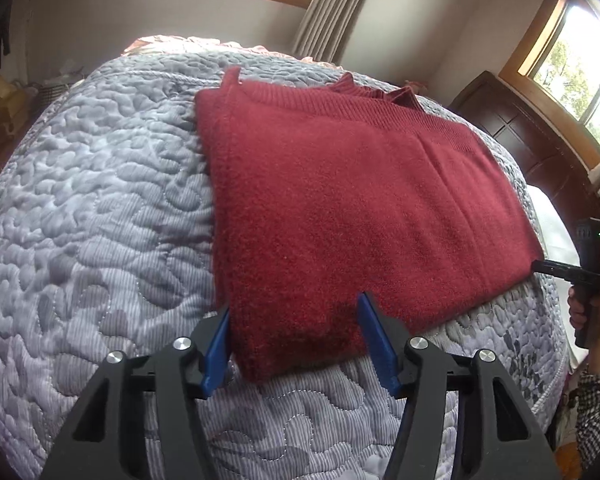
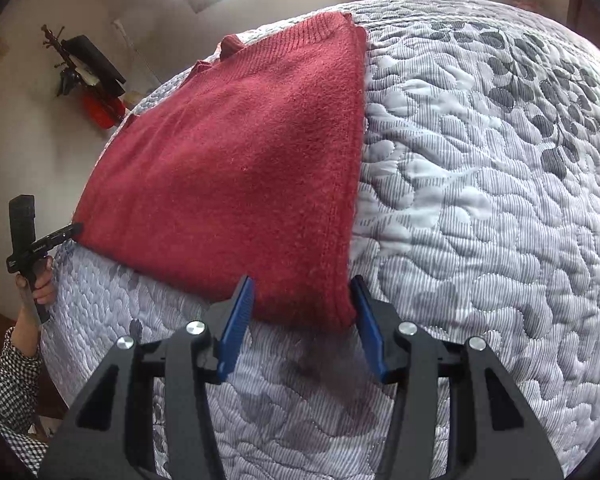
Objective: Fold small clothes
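1. Sweater (image 1: 340,200), red knit, folded to a flat rectangle on the grey quilt (image 1: 92,200); ribbed hem and collar lie at the far end, and the near edge sits close to the bed's front edge.
2. Open room: wide bare quilt to the sweater's left in the left view and to its right (image 2: 480,160) in the right view; a narrow strip of quilt lies between the near edge and both tools.
3. Left gripper (image 1: 294,340): blue fingers (image 1: 218,344) wide apart, straddling the sweater's near-left corner; the corner lies between them, unclamped. Whether the pads touch the knit cannot be told.
4. Right gripper (image 2: 302,322): blue fingers (image 2: 238,320) likewise spread, either side of the near-right corner, nothing pinched.
5. Each tool appears in the other's view at the sweater's opposite corner, held by a hand (image 2: 40,284) in a checked sleeve (image 2: 8,388).
6. Writing: small white print on the tool body, too small to read.
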Tool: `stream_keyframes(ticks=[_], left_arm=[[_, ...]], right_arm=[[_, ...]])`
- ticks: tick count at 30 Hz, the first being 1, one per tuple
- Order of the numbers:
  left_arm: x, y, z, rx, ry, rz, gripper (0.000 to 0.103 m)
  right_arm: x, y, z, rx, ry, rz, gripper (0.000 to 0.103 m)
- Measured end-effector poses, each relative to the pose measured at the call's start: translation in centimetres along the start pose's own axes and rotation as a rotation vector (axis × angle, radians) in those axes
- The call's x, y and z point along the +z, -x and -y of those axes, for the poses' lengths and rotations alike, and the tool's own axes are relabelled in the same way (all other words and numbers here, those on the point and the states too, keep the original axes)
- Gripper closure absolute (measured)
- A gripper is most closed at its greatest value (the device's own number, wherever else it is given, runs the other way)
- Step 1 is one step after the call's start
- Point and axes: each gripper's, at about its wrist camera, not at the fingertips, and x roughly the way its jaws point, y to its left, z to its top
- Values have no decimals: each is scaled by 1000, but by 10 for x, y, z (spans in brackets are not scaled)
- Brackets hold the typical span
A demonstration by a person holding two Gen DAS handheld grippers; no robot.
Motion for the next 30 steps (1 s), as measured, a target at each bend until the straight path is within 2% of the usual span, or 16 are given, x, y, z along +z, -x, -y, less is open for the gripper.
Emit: stream_keyframes(ticks=[2, 4, 6, 8, 11, 12, 16, 19, 20, 22, 23, 24, 26, 28, 30], left_arm=[[0, -3, 9, 32, -29, -7, 42], [1, -8, 18, 87, -57, -28, 52], [6, -6, 18, 106, -53, -55, 70], [11, 2, 9, 67, -9, -64, 77], [13, 7, -6, 31, 32, -88, 79], [10, 4, -8, 39, 26, -99, 79], [3, -11, -13, 51, 21, -114, 79], [2, -7, -14, 35, 42, -101, 72], [2, -4, -13, 30, 45, -98, 65], [4, 6, -9, 9, 49, -97, 44], [5, 12, -6, 41, 49, -89, 17], [7, 20, -4, 90, 40, -58, 8], [14, 30, 0, 102, 11, -32, 7], [25, 33, -5, 107, 33, -21, 7], [39, 26, -13, 92, 69, -33, 7]], right_arm=[[1, -5, -1, -6, -1, -12, 61], [2, -5, -3, -12, -3, -16, 83], [4, 2, -5, 5, 4, -1, 86], [3, 15, -7, 20, 18, 18, 87], [3, 25, -3, 27, 6, 20, 88], [3, 23, -1, 14, 9, 12, 88], [-3, -6, 8, -26, -19, -68, 87], [-5, -7, 10, -18, -23, -58, 85], [-5, -3, 10, -16, -21, -54, 83], [-4, 4, 9, -26, -19, -59, 72], [-2, 9, 8, -34, -21, -51, 70], [-1, 14, 5, -34, -21, -39, 68], [7, 27, 6, -18, -29, -4, 63], [19, 35, 8, -8, -43, 27, 53], [34, 37, 11, -5, -63, 40, 53]])
